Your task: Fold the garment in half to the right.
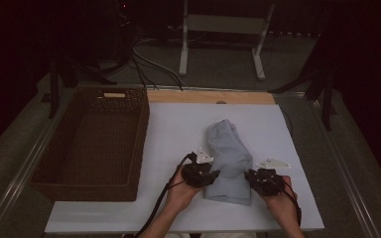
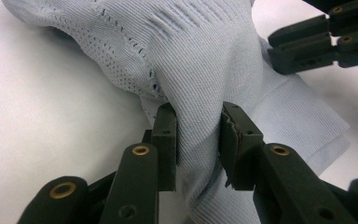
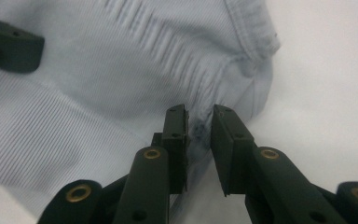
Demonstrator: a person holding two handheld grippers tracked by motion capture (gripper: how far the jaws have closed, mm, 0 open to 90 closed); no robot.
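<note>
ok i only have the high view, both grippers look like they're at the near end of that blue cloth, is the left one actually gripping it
Observer: Yes. In the left gripper view the left gripper has a bunched fold of the blue cloth pinched between its pads.
Operator: and the right one
Observer: The right gripper has a thin ridge of the cloth's edge between its pads, with only a narrow gap there.
Operator: what kind of fabric is it
Observer: A ribbed knit, with a perforated mesh patch on its side.
Operator: anything in the basket
Observer: The wicker basket looks empty.
</note>
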